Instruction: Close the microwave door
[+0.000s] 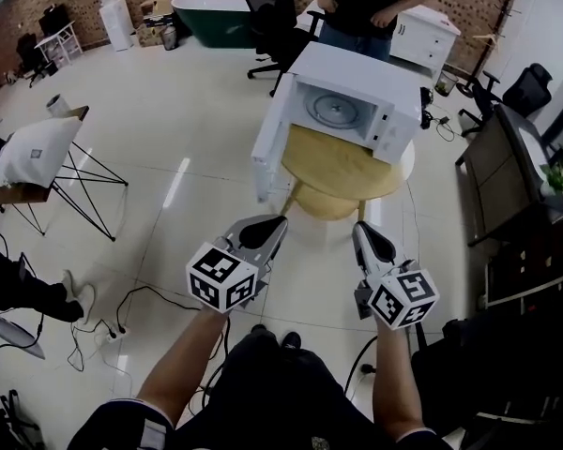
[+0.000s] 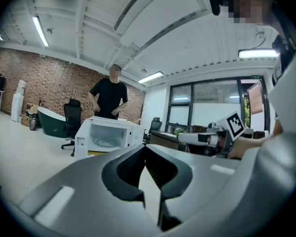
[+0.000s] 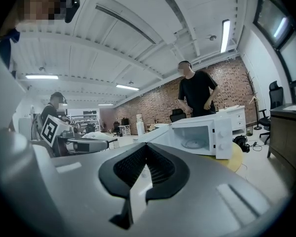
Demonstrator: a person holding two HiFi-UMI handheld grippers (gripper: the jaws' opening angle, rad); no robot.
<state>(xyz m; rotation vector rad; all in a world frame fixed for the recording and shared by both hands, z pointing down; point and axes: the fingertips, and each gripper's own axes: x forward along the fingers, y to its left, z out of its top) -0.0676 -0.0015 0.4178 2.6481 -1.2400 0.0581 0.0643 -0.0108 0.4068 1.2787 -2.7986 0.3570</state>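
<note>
A white microwave stands on a round wooden table, its door swung wide open to the left and the glass turntable showing inside. My left gripper and right gripper hover side by side over the floor in front of the table, well short of it and touching nothing. Both are shut and hold nothing. In the left gripper view the microwave lies ahead beyond the closed gripper. In the right gripper view the microwave is ahead to the right of the closed gripper.
A person in black stands just behind the microwave. A dark desk runs along the right. At left are a wire-legged stand with a pillow, and cables with a power strip on the floor. An office chair and a green tub are at the back.
</note>
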